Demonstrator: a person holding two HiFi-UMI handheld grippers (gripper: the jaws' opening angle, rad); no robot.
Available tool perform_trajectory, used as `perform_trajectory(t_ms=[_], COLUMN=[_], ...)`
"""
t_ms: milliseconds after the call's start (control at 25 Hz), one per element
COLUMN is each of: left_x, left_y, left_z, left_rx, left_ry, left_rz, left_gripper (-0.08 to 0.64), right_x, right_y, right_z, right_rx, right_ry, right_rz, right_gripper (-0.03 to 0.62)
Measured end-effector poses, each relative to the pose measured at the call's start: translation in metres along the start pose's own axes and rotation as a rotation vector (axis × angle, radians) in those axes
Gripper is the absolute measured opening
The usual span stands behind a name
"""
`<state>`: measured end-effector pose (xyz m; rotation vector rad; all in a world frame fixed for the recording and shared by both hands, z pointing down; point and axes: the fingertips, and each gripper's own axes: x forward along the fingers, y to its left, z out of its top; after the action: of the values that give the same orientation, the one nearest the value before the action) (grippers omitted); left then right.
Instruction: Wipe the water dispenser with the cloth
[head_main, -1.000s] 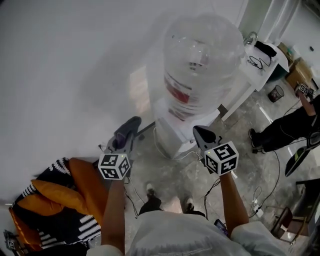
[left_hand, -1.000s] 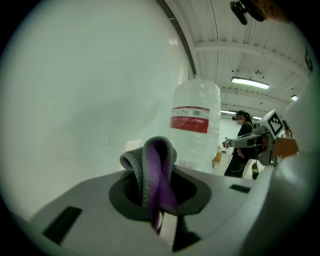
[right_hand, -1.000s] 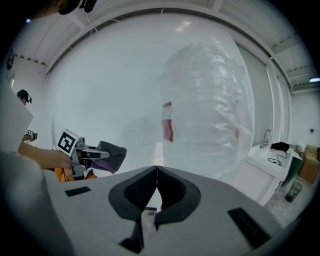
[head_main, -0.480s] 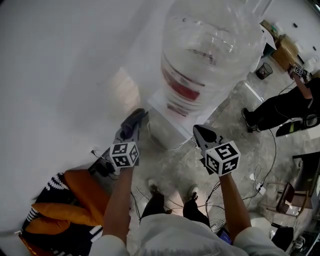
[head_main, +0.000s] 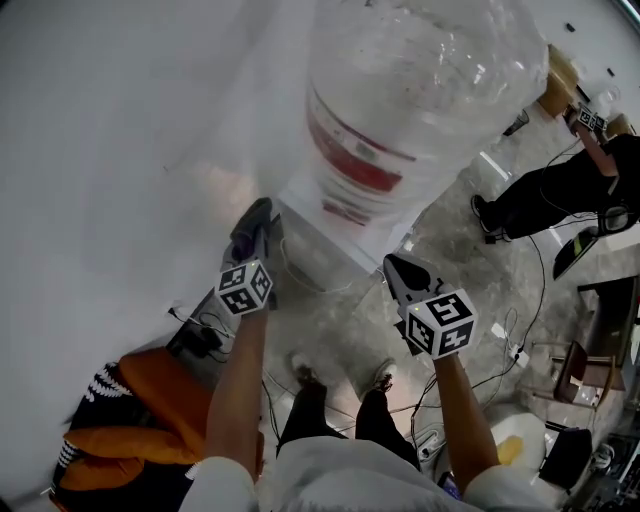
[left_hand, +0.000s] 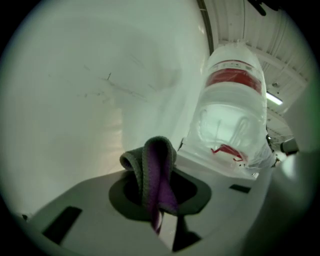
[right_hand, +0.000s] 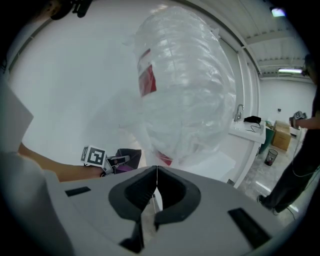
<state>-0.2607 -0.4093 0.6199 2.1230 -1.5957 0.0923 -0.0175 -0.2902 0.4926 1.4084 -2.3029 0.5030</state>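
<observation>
Left gripper (head_main: 255, 222) has neared the dispenser (head_main: 322, 252), clamping cloth (left_hand: 157, 175)

The bottle (head_main: 420, 90) atop the water dispenser (head_main: 320, 250) looked like clear, glossy plastic, crinkled and full of highlights, with a red label band. The water dispenser's body was smooth white plastic with a soft sheen. Beside it, the cloth (left_hand: 157, 165) showed a matt, finely ribbed weave, grey with a purple face. The left gripper (left_hand: 159, 200) and right gripper (right_hand: 156, 172) had matt grey plastic shells with darker matt liners. The floor (head_main: 340, 335) below the water dispenser was mottled, stone-like and faintly polished.
</observation>
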Motion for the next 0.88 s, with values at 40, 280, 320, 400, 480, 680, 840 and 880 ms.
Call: perform_trajectory(t_ms=[40, 280, 320, 400, 480, 680, 840, 880], left_x=[0.005, 0.031, 0.033, 0.035, 0.035, 0.036, 0.027, 0.024], left_y=[0.003, -0.010, -0.015, -0.024, -0.035, -0.077, -0.096, -0.101], left_z=[-0.001, -0.016, -0.019, -0.023, -0.029, -0.040, -0.050, -0.052], left_rx=[-0.010, -0.003, 0.004, 0.017, 0.047, 0.187, 0.207, 0.206], left_ry=[-0.006, -0.002, 0.002, 0.011, 0.022, 0.051, 0.064, 0.066], left_rz=[0.003, -0.060, -0.075, -0.108, -0.149, -0.268, -0.307, -0.321], left_gripper=[0.077, 0.077, 0.077, 0.077, 0.077, 0.077, 0.077, 0.077], right_x=[0.003, 0.013, 0.013, 0.012, 0.011, 0.010, 0.005, 0.004], right_y=[0.001, 0.006, 0.005, 0.002, -0.002, -0.013, -0.015, -0.016], right_z=[-0.003, -0.022, -0.024, -0.028, -0.034, -0.047, -0.054, -0.056], right_rx=[0.003, 0.012, 0.011, 0.013, 0.017, 0.039, 0.050, 0.050], right_ry=[0.003, 0.031, 0.034, 0.039, 0.046, 0.057, 0.059, 0.062], right_rz=[0.000, 0.009, 0.007, 0.002, -0.004, -0.014, -0.012, -0.011], right_gripper=[0.014, 0.014, 0.014, 0.014, 0.014, 0.014, 0.014, 0.014])
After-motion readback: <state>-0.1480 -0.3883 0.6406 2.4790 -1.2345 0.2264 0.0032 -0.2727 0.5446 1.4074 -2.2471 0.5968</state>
